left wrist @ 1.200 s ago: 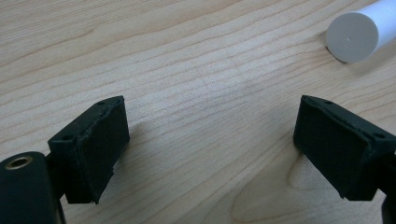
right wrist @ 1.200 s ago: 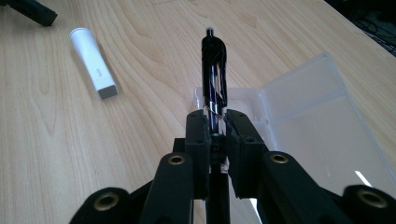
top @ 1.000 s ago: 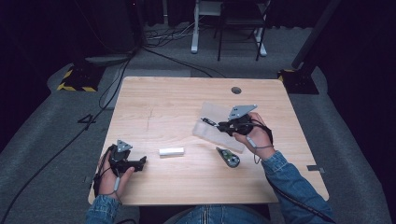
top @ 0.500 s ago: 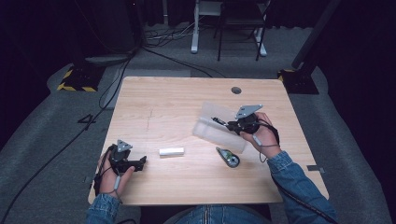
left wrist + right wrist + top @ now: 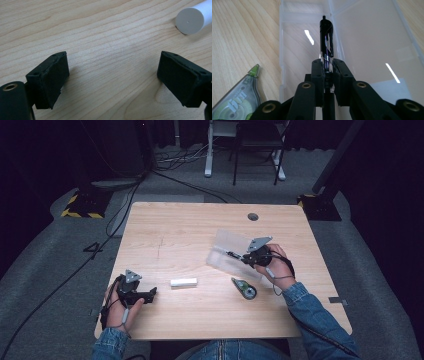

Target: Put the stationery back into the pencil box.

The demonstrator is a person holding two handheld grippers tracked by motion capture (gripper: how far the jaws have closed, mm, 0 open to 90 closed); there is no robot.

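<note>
Your right hand-held gripper is clenched on the black pen, poised over the clear case on the tabletop; release off-centre and, I judge, it could strike the case's dividing wall and roll out.

setting: a dark recording studio or lab bay, not a home. evidence: one pale wooden table with a cable grommet in its top, standing on grey carpet. black curtains or walls close the room at 12 o'clock. black cables trail over the floor at 11 o'clock. a stand base with yellow-black hazard tape sits at 10 o'clock, a second dark stand base at 2 o'clock. white frame legs and a dark chair or frame stand at 12 o'clock. small marks are taped to the carpet at 9 o'clock.
</note>
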